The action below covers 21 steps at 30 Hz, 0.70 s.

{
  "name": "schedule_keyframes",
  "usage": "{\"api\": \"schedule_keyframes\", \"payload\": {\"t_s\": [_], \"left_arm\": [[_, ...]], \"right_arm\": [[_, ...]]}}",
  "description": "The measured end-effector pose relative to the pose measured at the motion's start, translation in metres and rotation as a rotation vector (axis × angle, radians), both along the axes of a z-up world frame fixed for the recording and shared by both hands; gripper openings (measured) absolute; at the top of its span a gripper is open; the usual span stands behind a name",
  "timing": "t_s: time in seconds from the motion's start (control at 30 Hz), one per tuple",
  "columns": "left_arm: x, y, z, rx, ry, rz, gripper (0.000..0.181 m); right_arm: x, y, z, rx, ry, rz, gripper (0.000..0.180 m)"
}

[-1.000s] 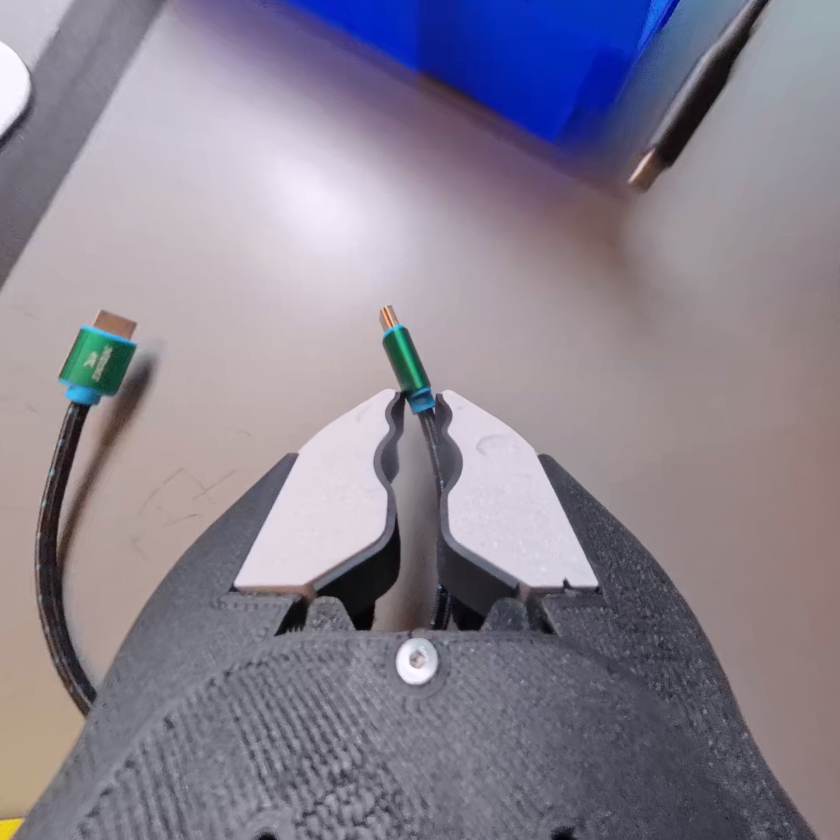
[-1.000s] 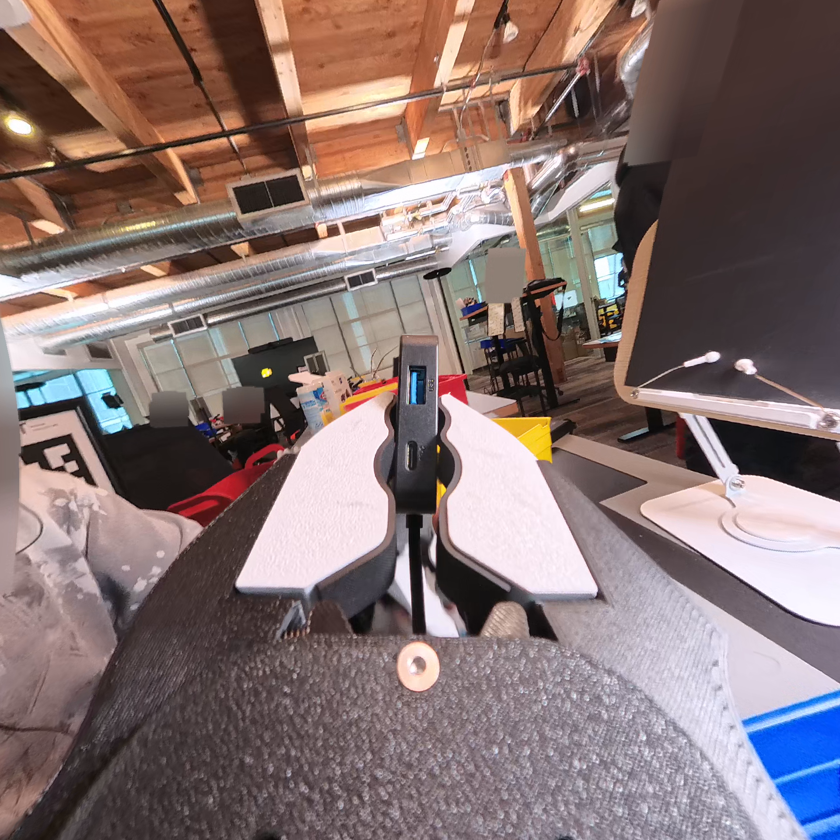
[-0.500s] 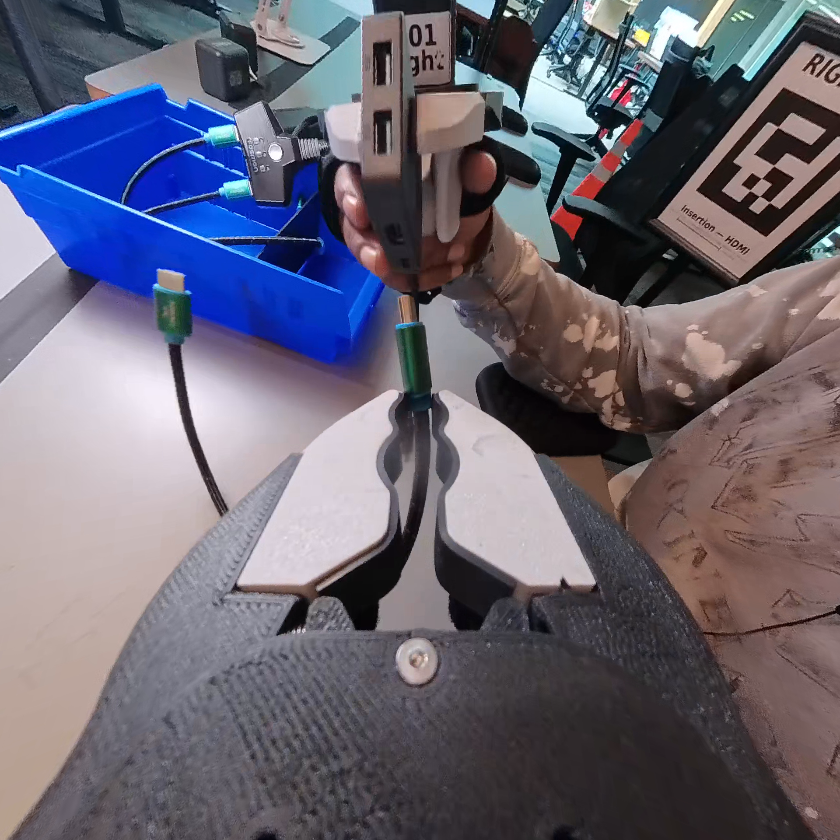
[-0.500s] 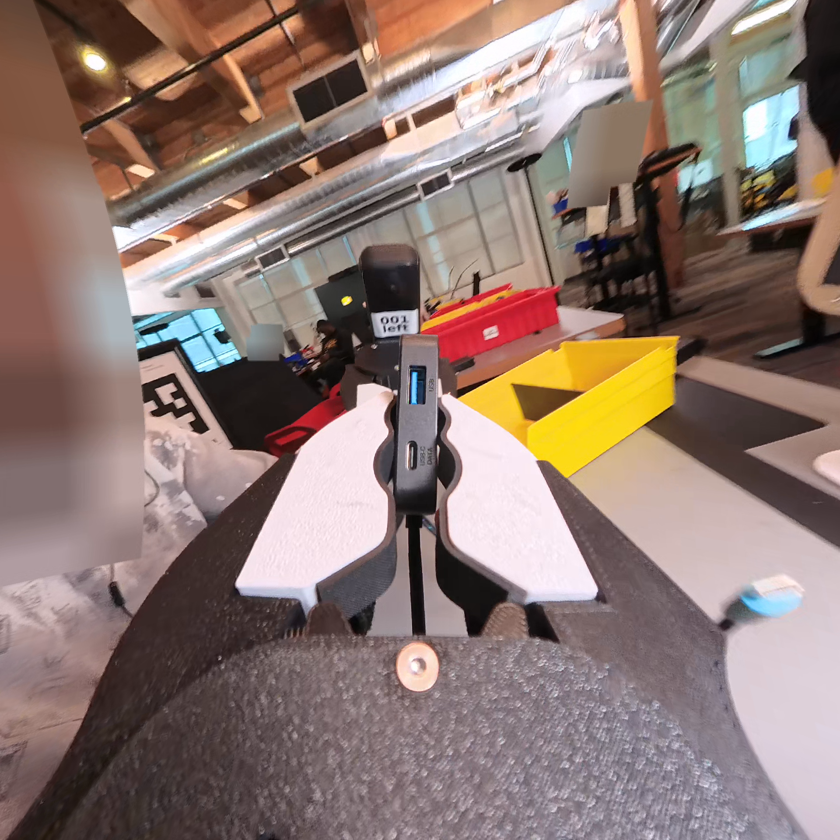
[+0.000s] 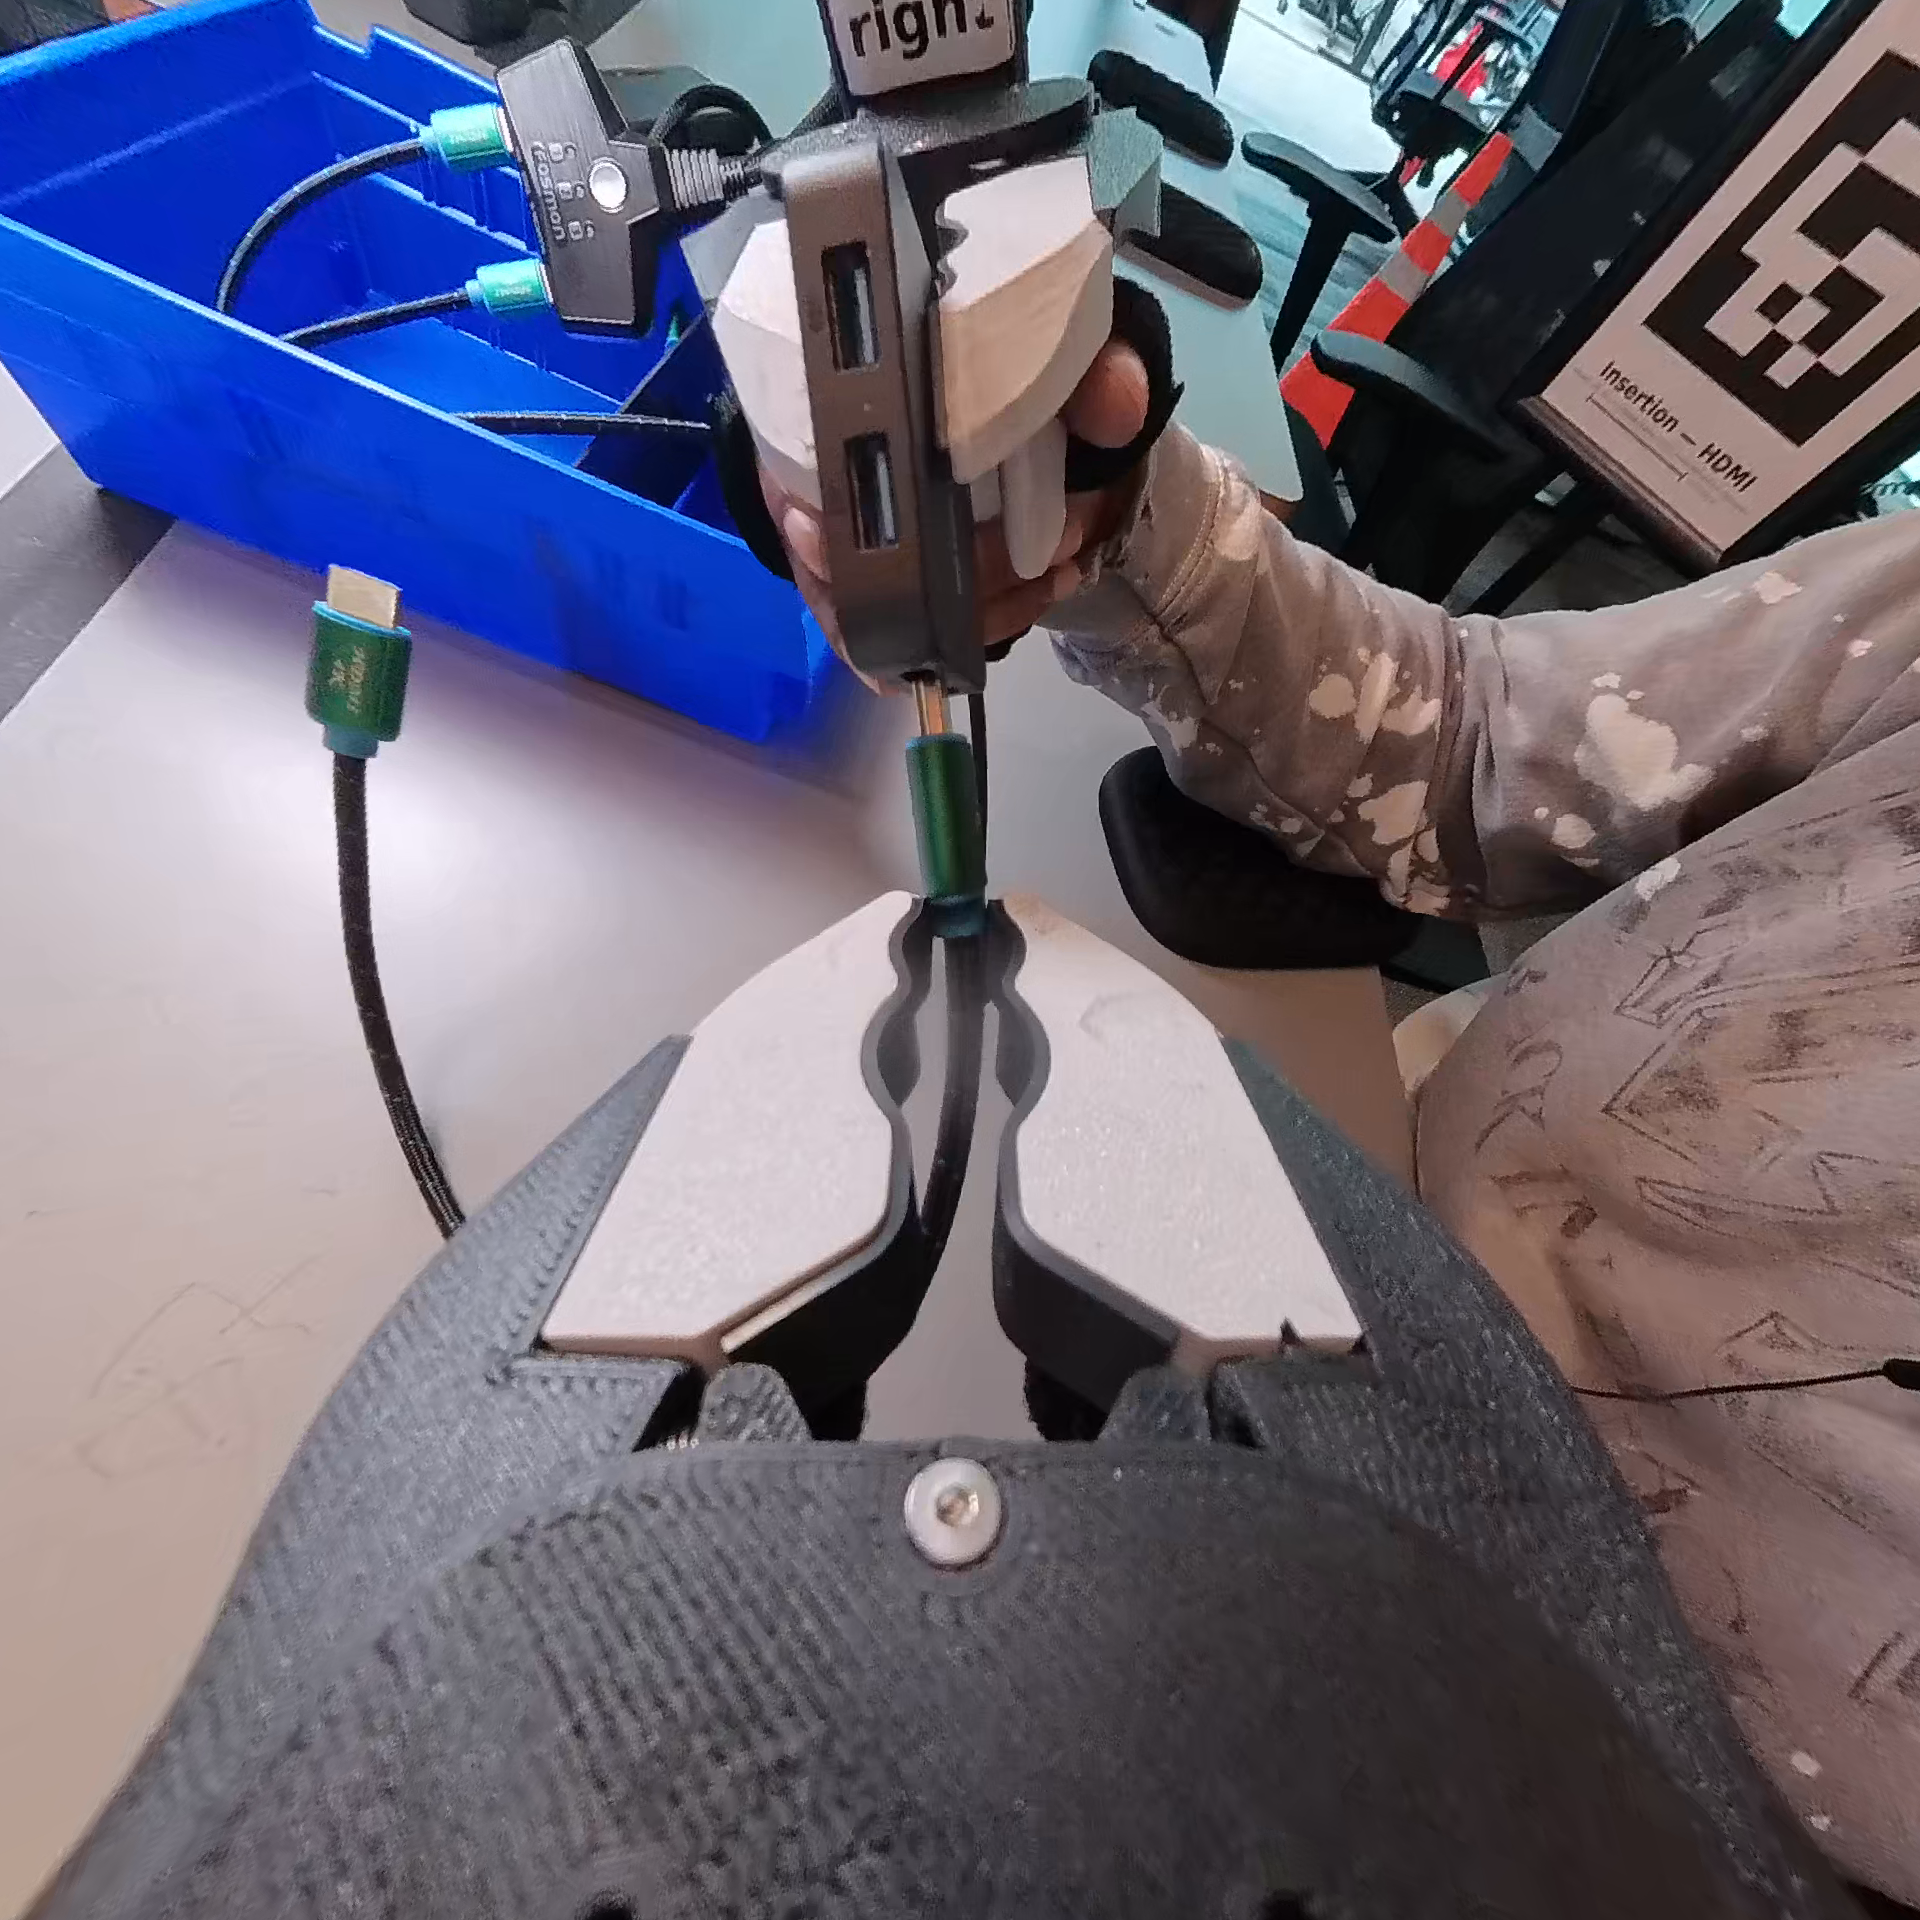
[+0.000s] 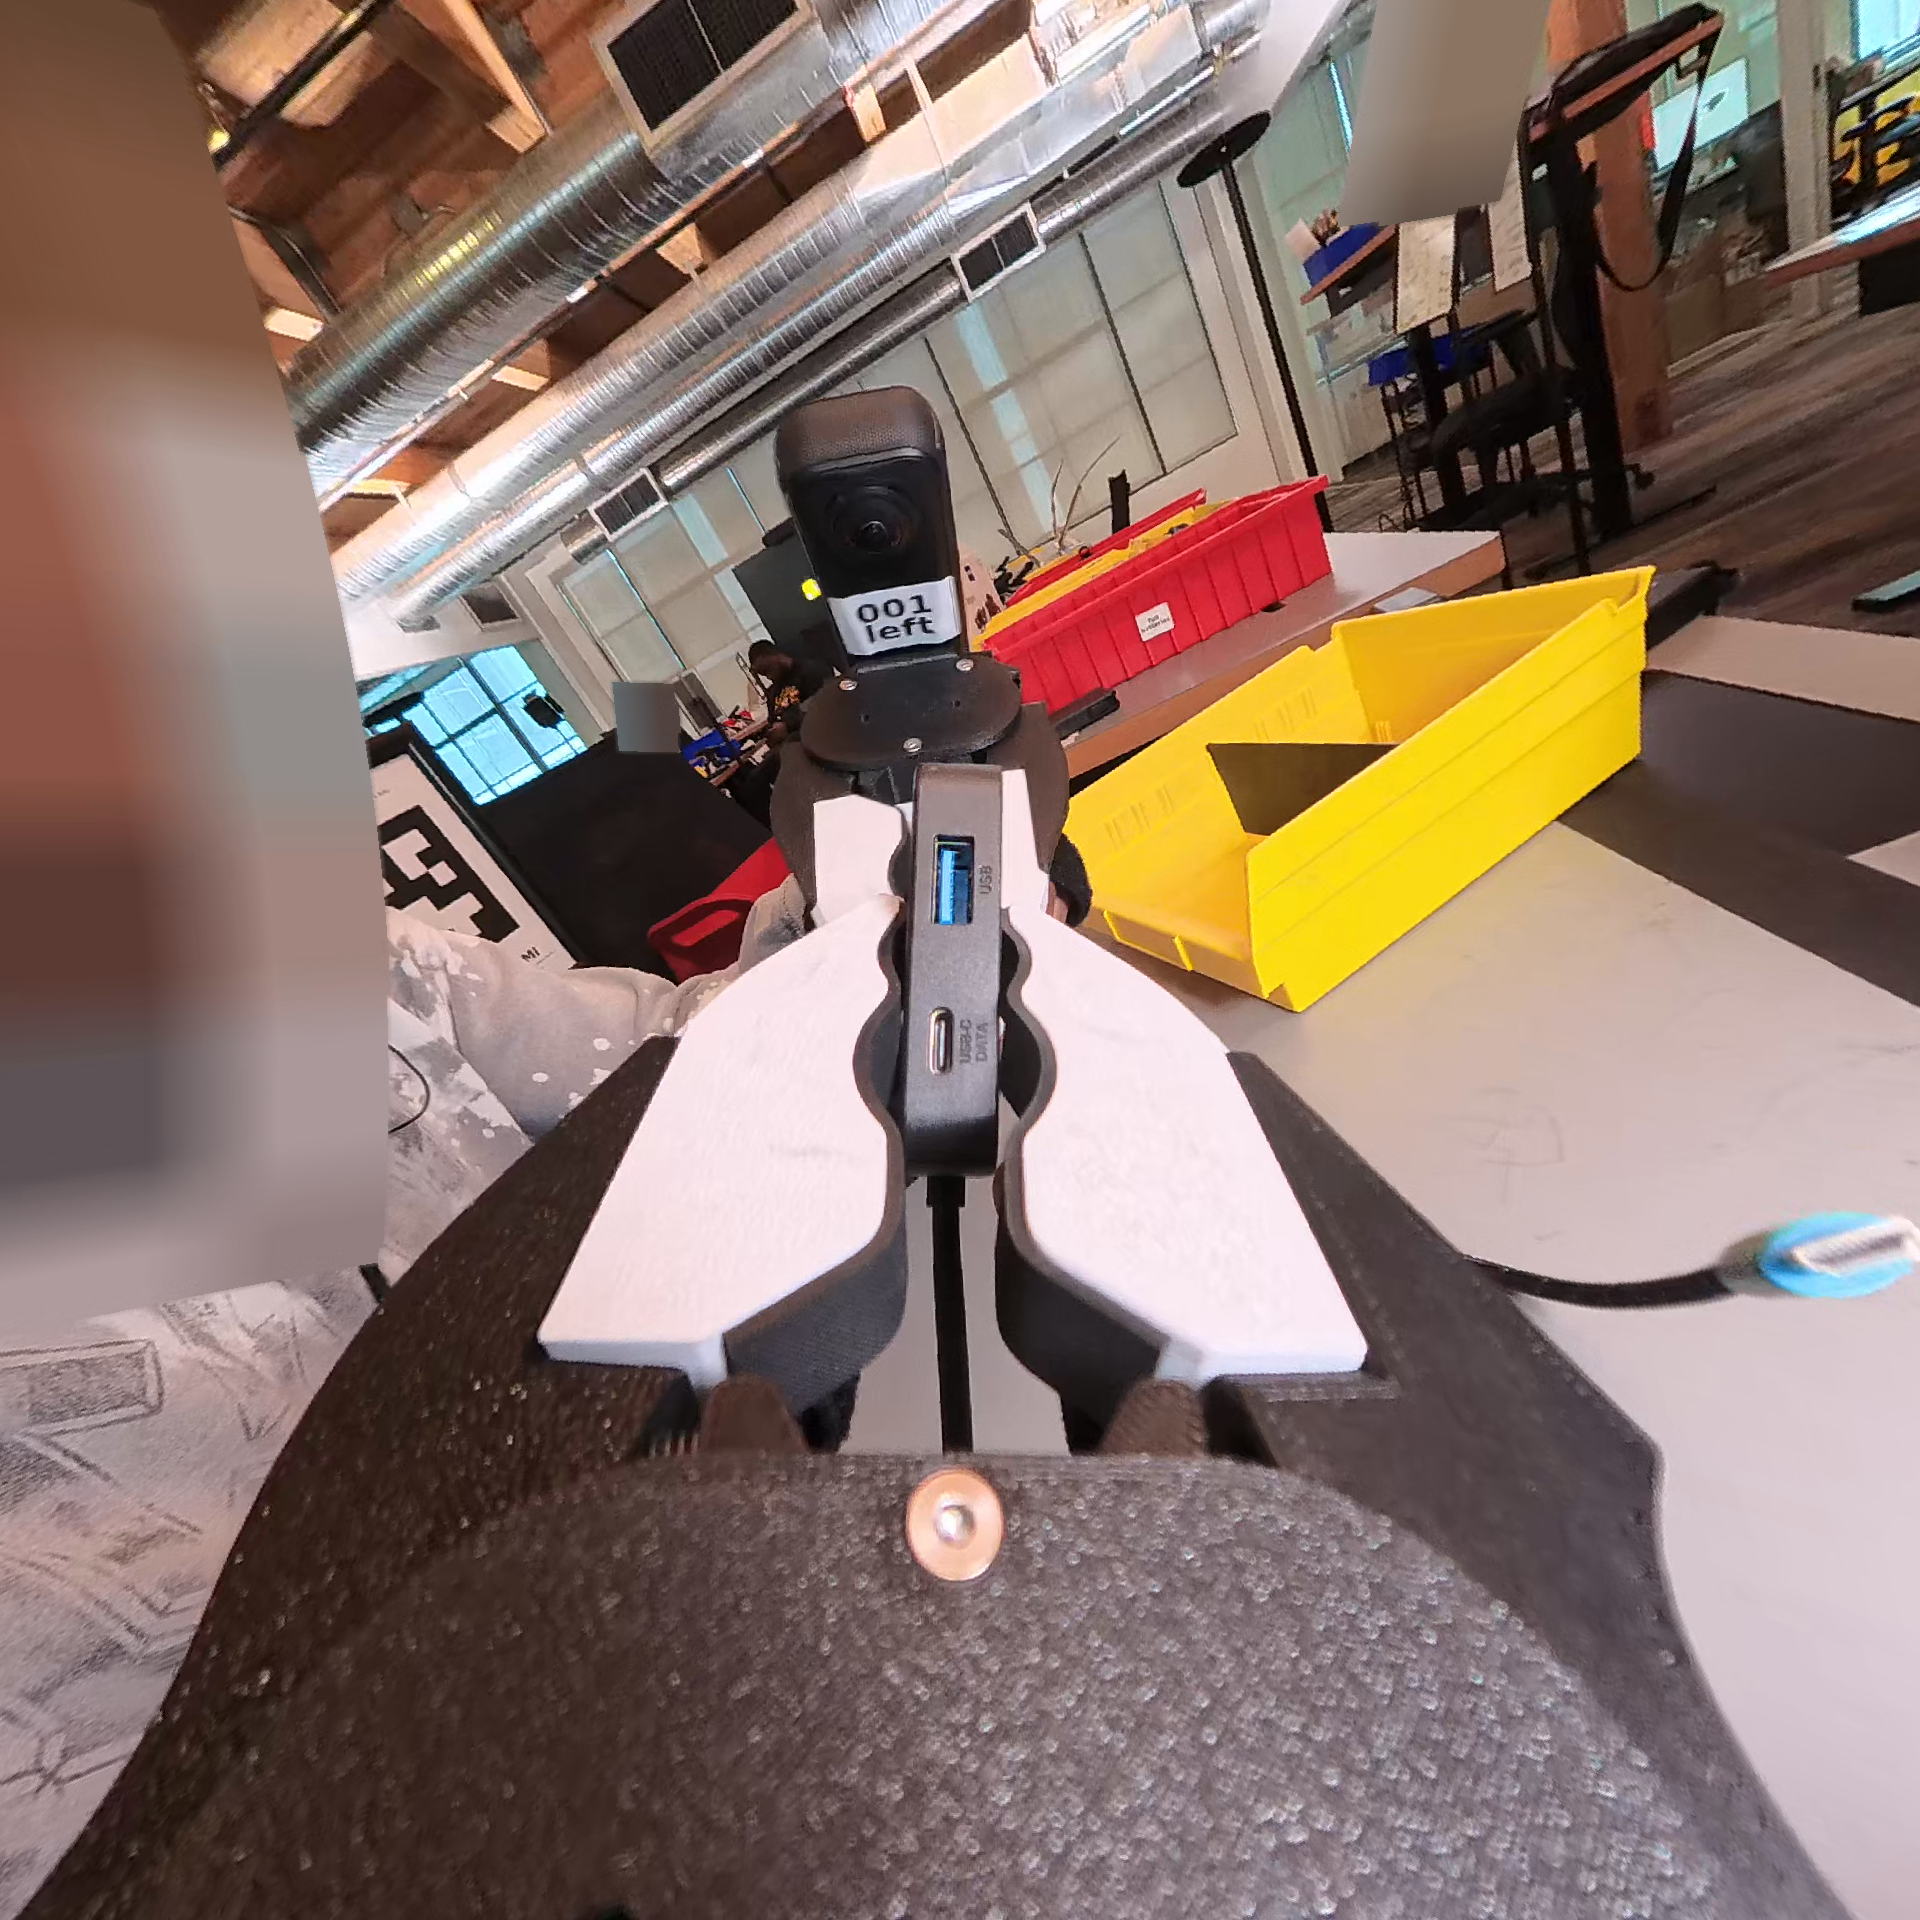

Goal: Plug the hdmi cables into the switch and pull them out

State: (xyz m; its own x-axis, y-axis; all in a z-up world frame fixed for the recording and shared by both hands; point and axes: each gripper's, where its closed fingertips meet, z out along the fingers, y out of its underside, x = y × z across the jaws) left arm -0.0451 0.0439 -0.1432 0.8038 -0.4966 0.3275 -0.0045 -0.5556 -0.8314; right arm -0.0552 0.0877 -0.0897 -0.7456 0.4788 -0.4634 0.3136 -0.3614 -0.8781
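My left gripper (image 5: 956,914) is shut on the black cable just behind a green HDMI plug (image 5: 943,821). The plug points away from me. Its metal tip meets the near end of the grey switch (image 5: 883,416); I cannot tell how deep it sits. My right gripper (image 5: 904,312), held by a hand, is shut on that switch. In the right wrist view my right gripper (image 6: 951,914) clamps the switch (image 6: 951,977), with the left gripper's white fingers (image 6: 852,852) just beyond it. A second green HDMI plug (image 5: 358,665) lies loose on the table.
A blue bin (image 5: 312,436) at the back left holds a black adapter (image 5: 592,197) with two teal plugs. A yellow bin (image 6: 1403,769) and a red bin (image 6: 1164,592) stand beyond the grippers. A blue-collared plug (image 6: 1839,1252) lies on the grey table (image 6: 1558,1091). The person's sleeve (image 5: 1455,675) fills the right.
My left gripper has swung up from facing the table with the green plug and closed in on the switch's end. My right gripper has turned the switch to face the left gripper.
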Motion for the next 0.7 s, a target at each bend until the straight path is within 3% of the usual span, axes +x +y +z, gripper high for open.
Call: {"api": "schedule_keyframes", "payload": {"t_s": [0.43,0.7], "left_arm": [[-0.009,0.0,0.019,0.059,-0.196,-0.003,0.01],[-0.008,-0.002,0.008,0.036,-0.177,-0.042,0.01]], "right_arm": [[0.0,0.0,-0.001,-0.007,-0.017,-0.002,0.013],[0.005,-0.008,-0.011,0.105,-0.055,0.017,0.014]]}}
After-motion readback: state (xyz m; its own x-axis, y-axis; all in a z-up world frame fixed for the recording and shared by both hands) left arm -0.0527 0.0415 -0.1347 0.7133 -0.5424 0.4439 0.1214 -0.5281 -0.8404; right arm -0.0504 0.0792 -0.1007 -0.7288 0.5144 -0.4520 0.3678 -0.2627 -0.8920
